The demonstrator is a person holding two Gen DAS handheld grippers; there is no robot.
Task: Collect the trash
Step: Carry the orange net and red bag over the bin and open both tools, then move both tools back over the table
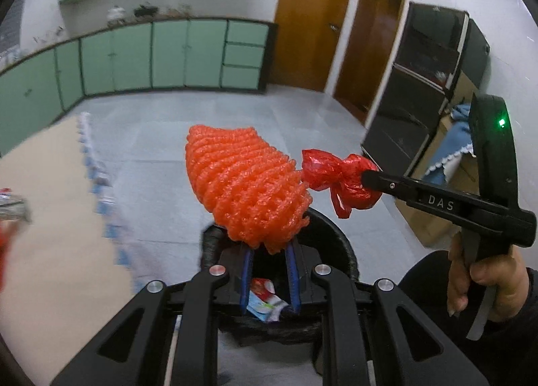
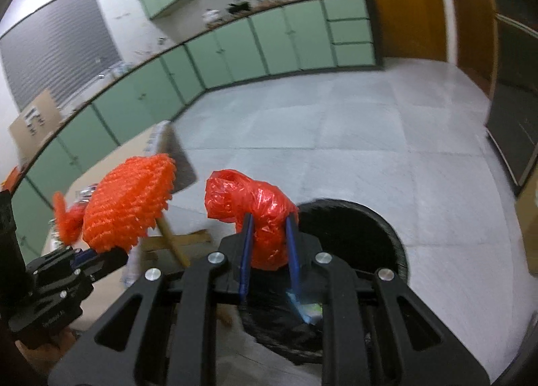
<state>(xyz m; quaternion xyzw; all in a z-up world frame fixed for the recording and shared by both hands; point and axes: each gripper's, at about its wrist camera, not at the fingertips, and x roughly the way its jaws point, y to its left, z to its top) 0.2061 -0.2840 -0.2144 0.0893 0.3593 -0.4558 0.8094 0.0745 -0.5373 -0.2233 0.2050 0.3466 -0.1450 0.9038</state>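
You've got the orange foam net [image 1: 247, 184] pinched in the left hand-held gripper [image 1: 269, 244], hanging right above the black-lined trash bin [image 1: 339, 244], and the red plastic bag [image 2: 255, 214] clamped in the right hand-held gripper [image 2: 269, 234], just short of the bin's rim [image 2: 386, 234]. Both pieces sit near each other, so keep the two apart as you bring them over. Carry each fully past the rim before you let the jaws part; foam that light may well cling to a pad, so I'd give it a clear drop. There's a packet [image 1: 265, 302] already inside, and the worktop [image 1: 50, 211] lies off to your left.
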